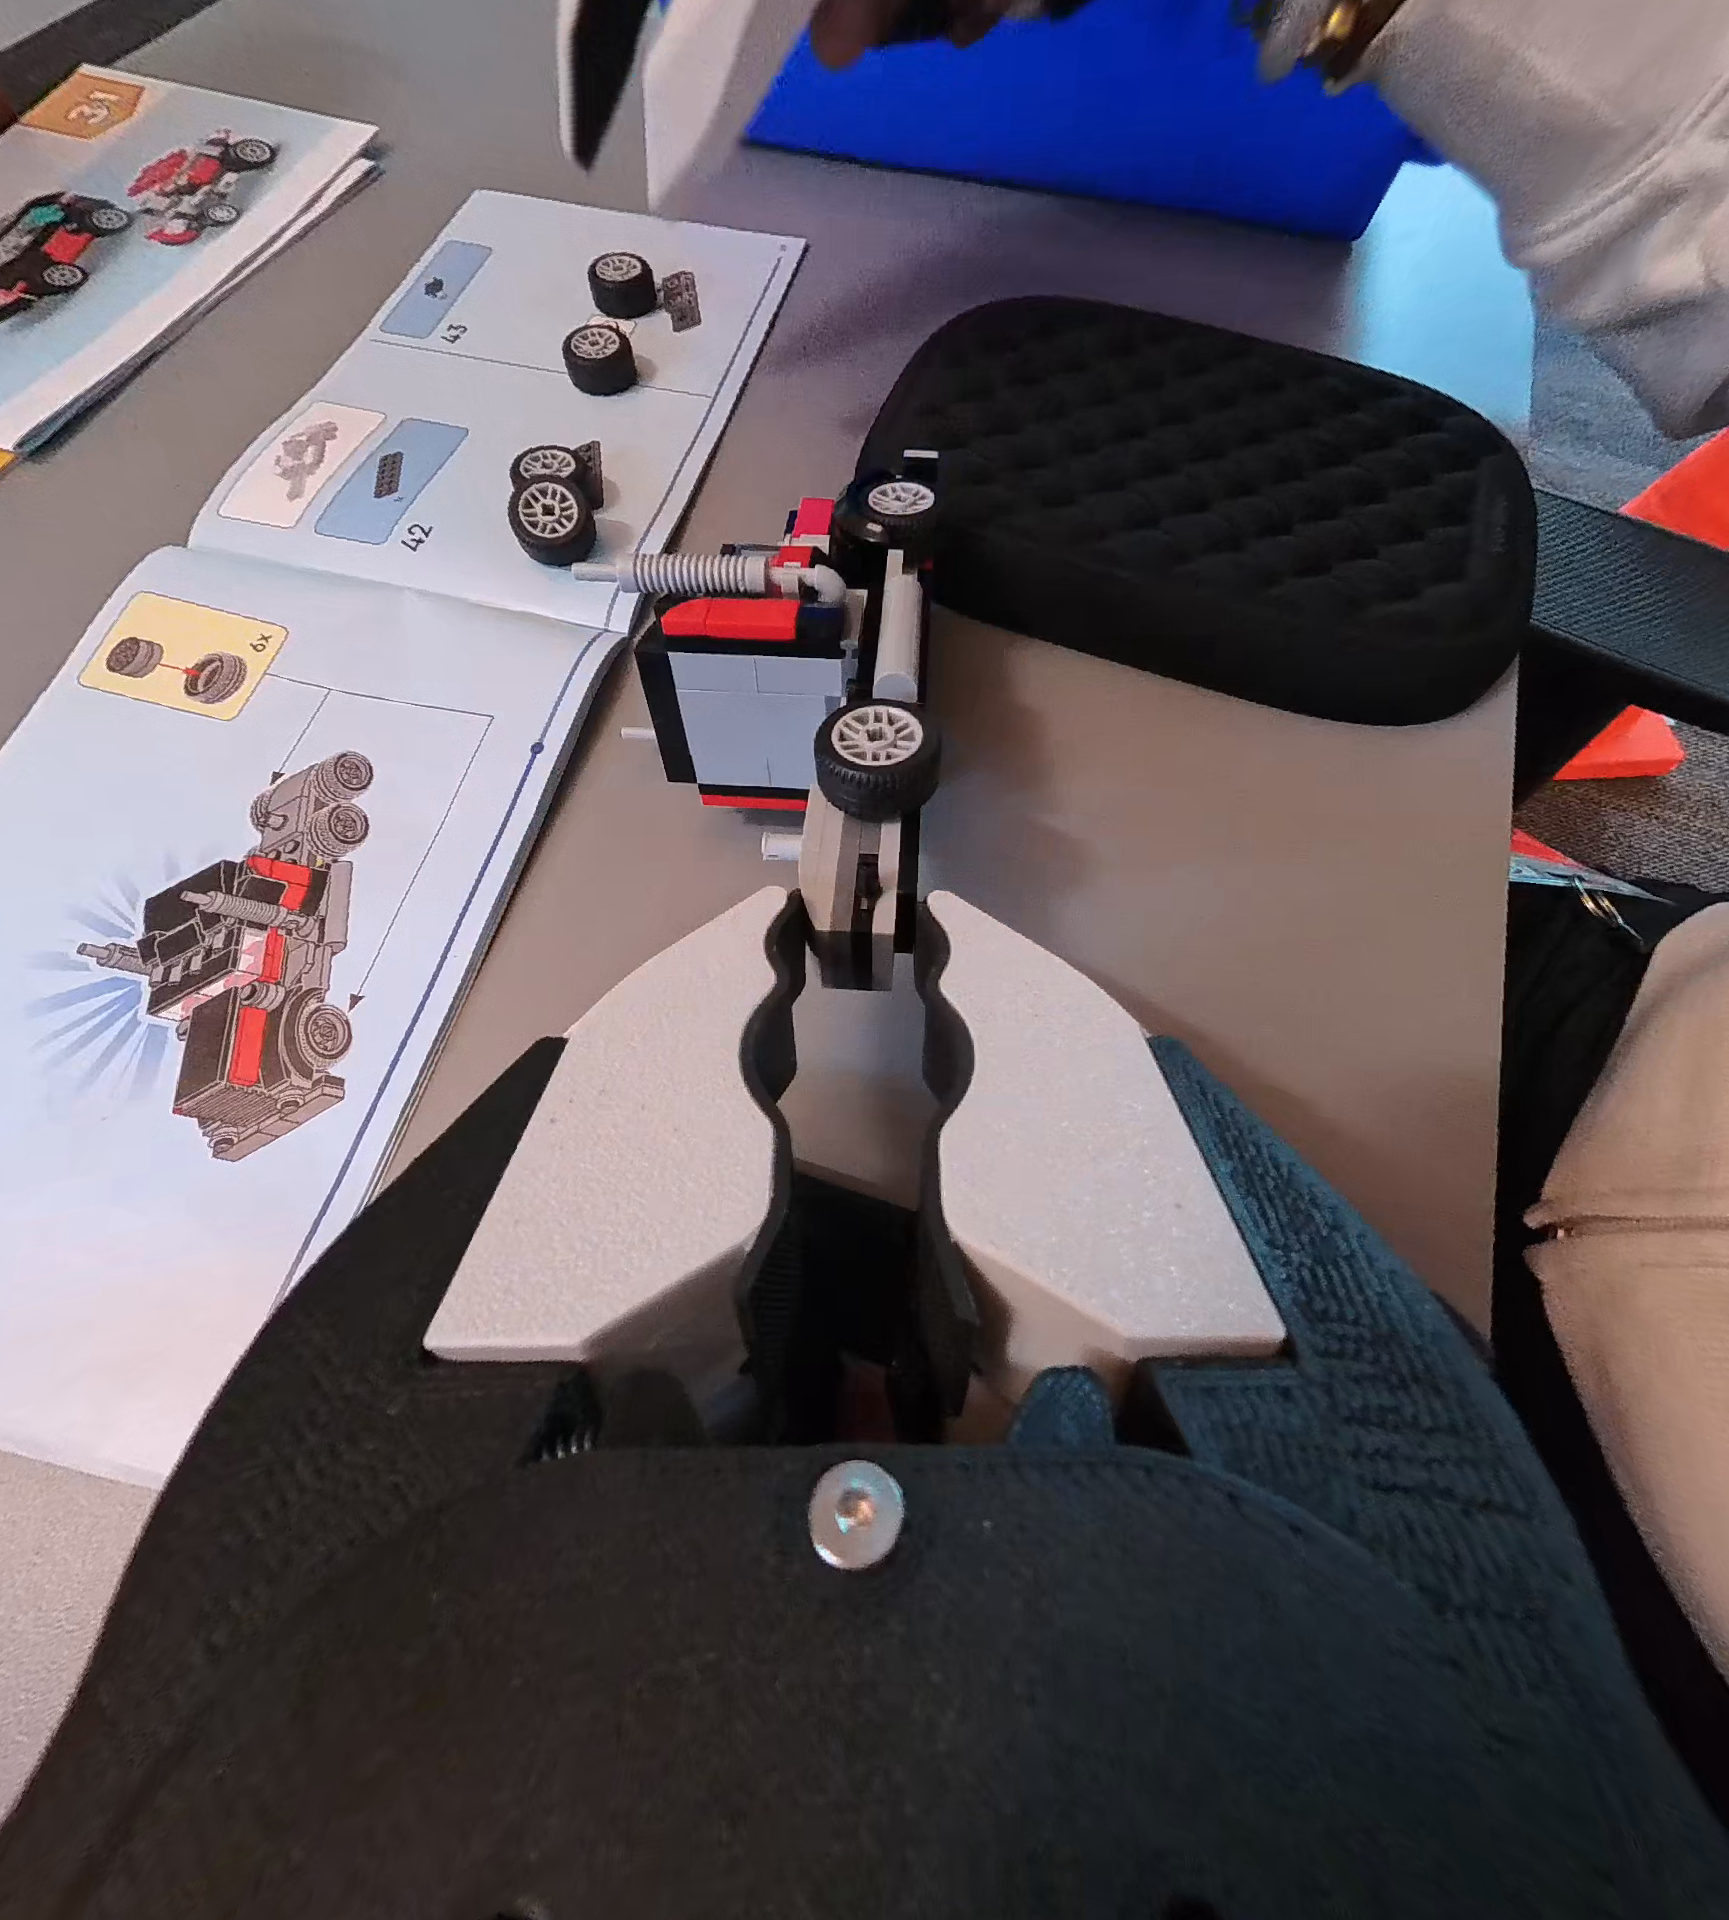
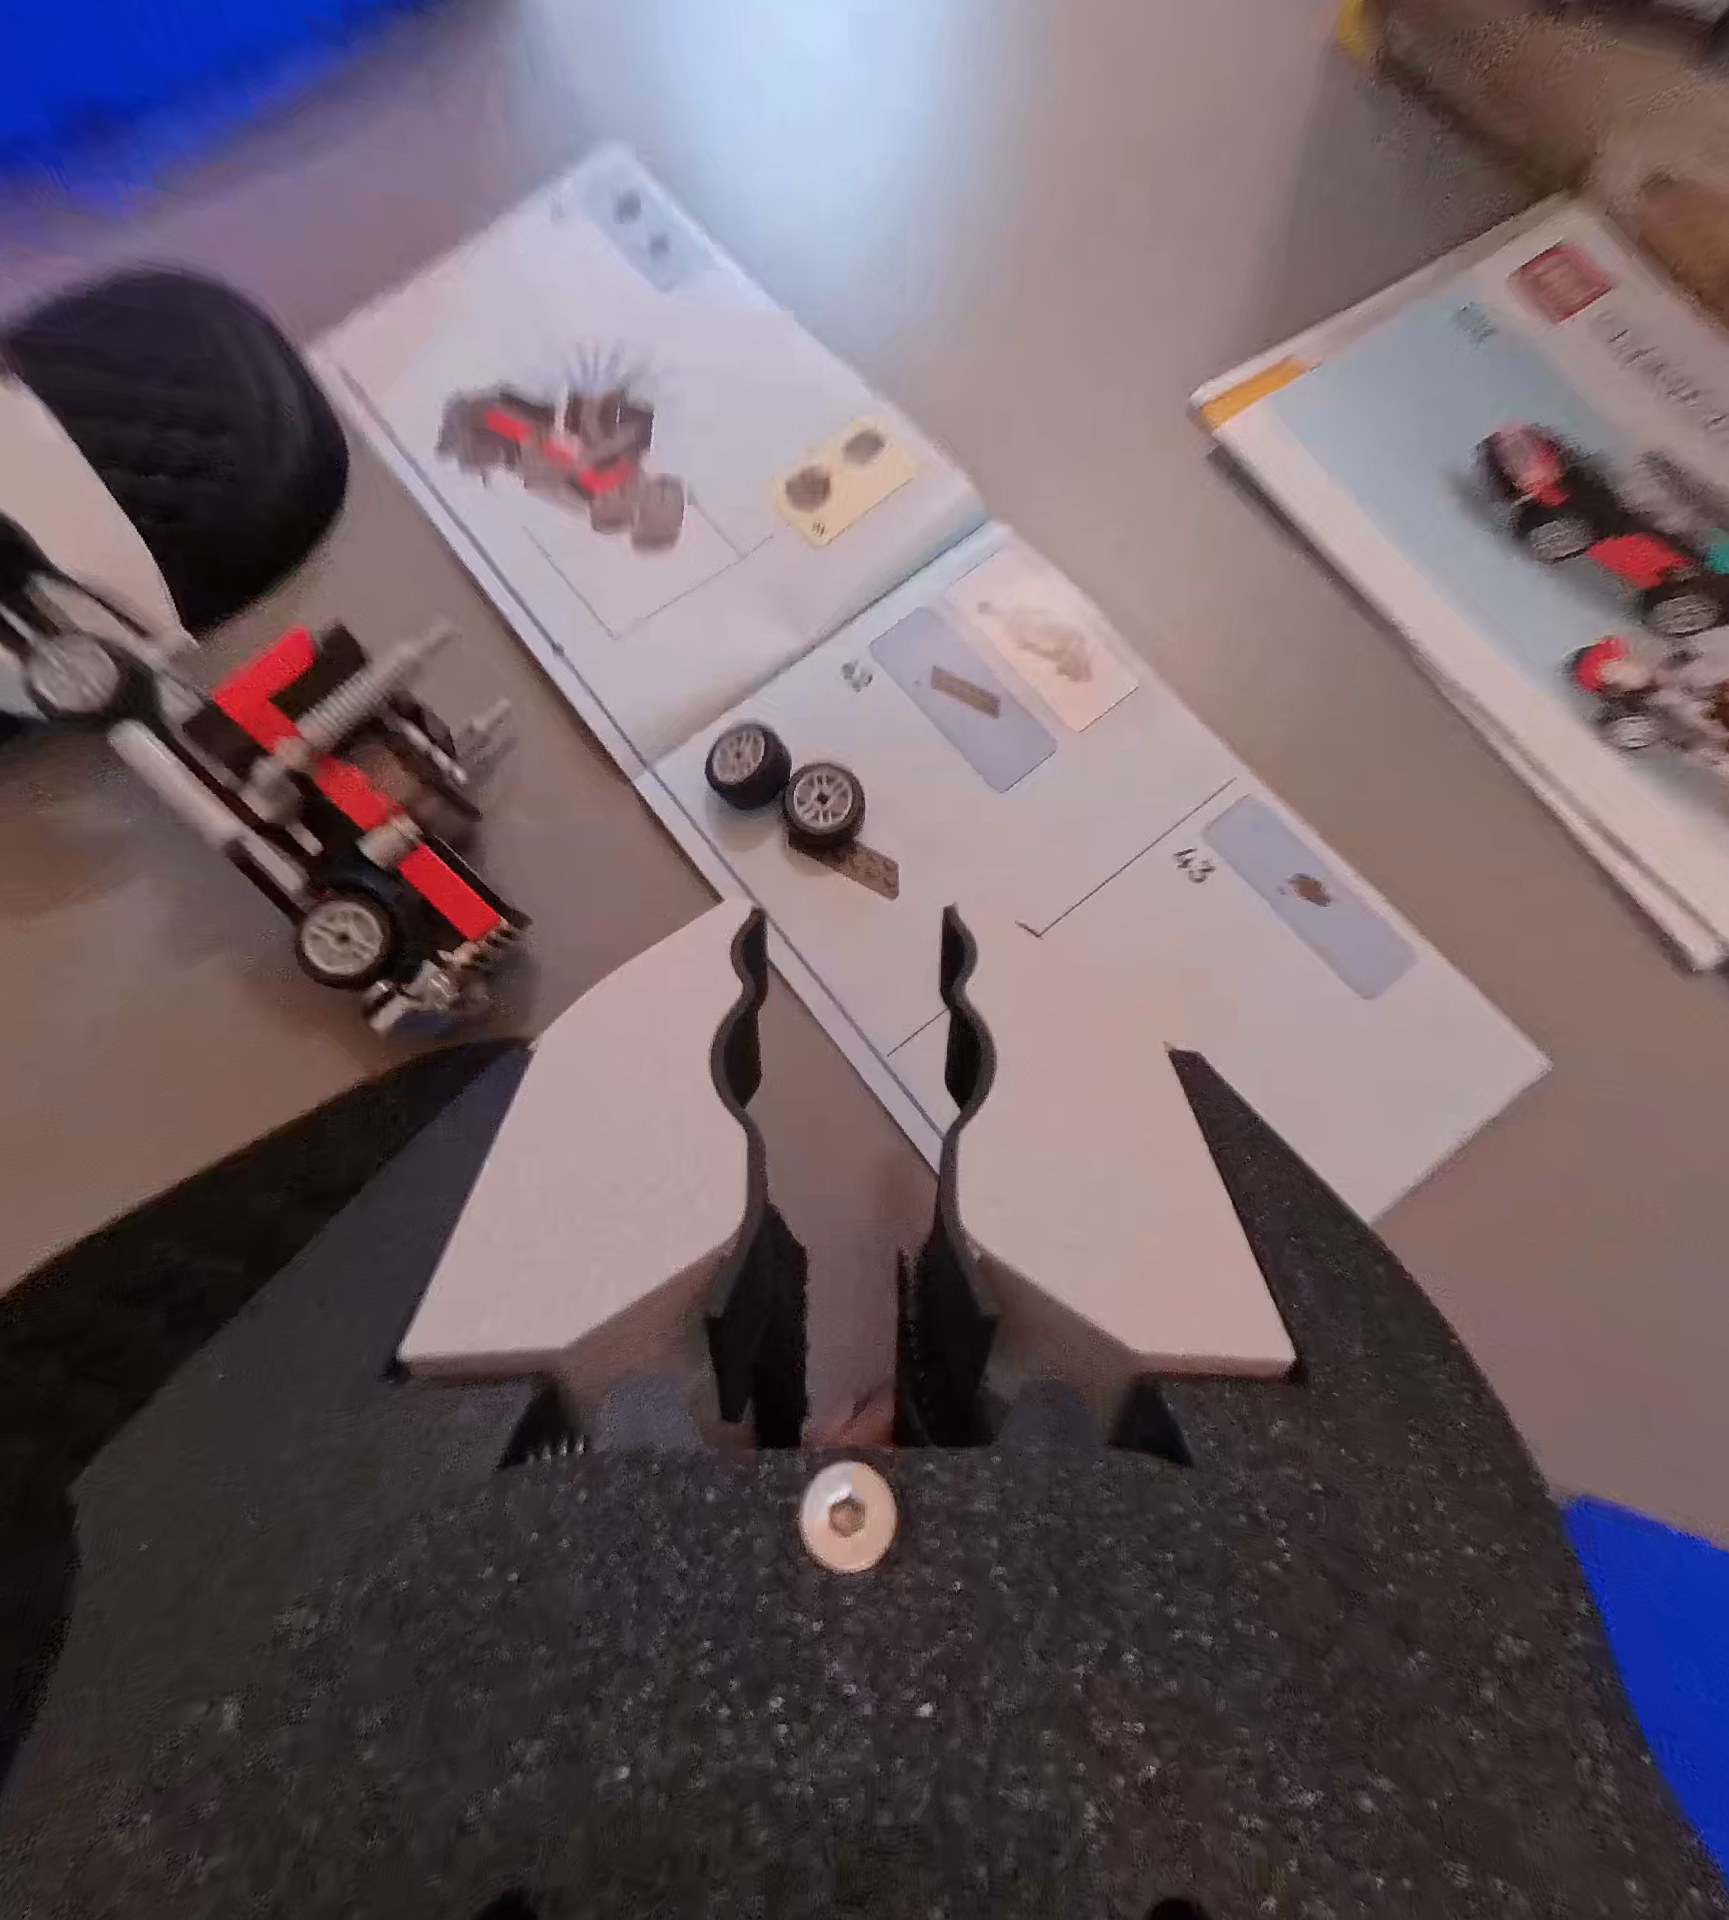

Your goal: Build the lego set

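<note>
My left gripper (image 1: 860, 906) is shut on the grey and black end of the lego truck (image 1: 746, 717). It holds the truck on its side above the table edge, with two wheels (image 1: 879, 756) facing me. The truck also shows in the right wrist view (image 2: 351, 790), blurred, at the left. My right gripper (image 2: 852, 920) is open and empty, above the open instruction booklet (image 2: 1255, 1060). A loose pair of wheels (image 2: 785, 784) on a small dark plate (image 2: 868, 871) lies on the page just beyond its fingertips. In the left wrist view two wheel pairs (image 1: 553, 509) (image 1: 611, 312) lie on the booklet (image 1: 60, 1195).
A second booklet (image 1: 112, 239) lies at the far left of the grey table (image 1: 8, 1662); it also shows in the right wrist view (image 2: 1566, 582). A black padded armrest (image 1: 1192, 499) stands right behind the truck. A blue box (image 1: 1099, 114) and a person's white sleeve (image 1: 1670, 208) are beyond it. My right fingertips sit around 20 cm from my left ones. The black padded armrest (image 1: 1192, 499) is about 15 cm from both grippers' fingertips.
</note>
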Demonstrator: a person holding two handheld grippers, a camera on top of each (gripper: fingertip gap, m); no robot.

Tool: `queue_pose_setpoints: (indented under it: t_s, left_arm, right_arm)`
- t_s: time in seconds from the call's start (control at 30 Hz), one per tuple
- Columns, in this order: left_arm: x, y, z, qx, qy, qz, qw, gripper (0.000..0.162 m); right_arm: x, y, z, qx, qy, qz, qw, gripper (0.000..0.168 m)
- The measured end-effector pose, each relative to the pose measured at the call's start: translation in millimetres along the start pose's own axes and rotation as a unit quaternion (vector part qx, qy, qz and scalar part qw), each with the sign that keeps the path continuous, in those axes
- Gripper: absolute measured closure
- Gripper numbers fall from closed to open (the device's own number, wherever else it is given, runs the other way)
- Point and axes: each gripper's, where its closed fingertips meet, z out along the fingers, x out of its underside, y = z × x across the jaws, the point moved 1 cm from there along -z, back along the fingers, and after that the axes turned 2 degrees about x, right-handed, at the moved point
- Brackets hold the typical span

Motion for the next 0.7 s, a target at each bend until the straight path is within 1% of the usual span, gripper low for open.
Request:
queue_pose_setpoints:
  t_s: [0.07,0.17,0.27,0.33,0.43,0.5,0.6,0.7]
  left_arm:
    - [0.0,-0.2,0.0,0.000,0.000,0.001,1.000,0.142]
    - [0.0,0.1,0.0,0.000,0.000,0.000,1.000,0.142]
    - [0.1,0.4,0.1,0.001,0.001,-0.003,1.000,0.142]
    - [0.0,0.6,0.2,0.002,0.000,-0.005,1.000,0.142]
    - [-0.3,1.2,-0.1,0.000,-0.001,-0.006,1.000,0.142]
    - [-0.6,1.7,-0.5,-0.001,-0.003,-0.008,1.000,0.142]
    - [-1.0,2.4,-0.8,-0.001,-0.005,-0.011,1.000,0.142]
    - [-1.0,2.4,-0.9,0.002,-0.005,-0.014,1.000,0.142]
  right_arm:
    - [6.3,10.0,17.2,-0.039,0.034,-0.051,0.997,0.136]
    - [-0.2,25.7,35.9,-0.096,0.055,-0.125,0.986,0.135]
    - [-5.0,29.0,48.9,-0.101,0.098,-0.223,0.965,0.140]
    - [-5.9,31.4,55.3,-0.106,0.134,-0.277,0.946,0.137]
    - [-9.2,36.1,62.9,-0.126,0.166,-0.307,0.928,0.138]
    - [-10.3,34.9,67.1,-0.129,0.177,-0.318,0.923,0.144]
    - [-7.4,31.8,70.6,-0.127,0.191,-0.325,0.917,0.146]
    - [-8.2,32.2,71.5,-0.128,0.180,-0.326,0.919,0.146]
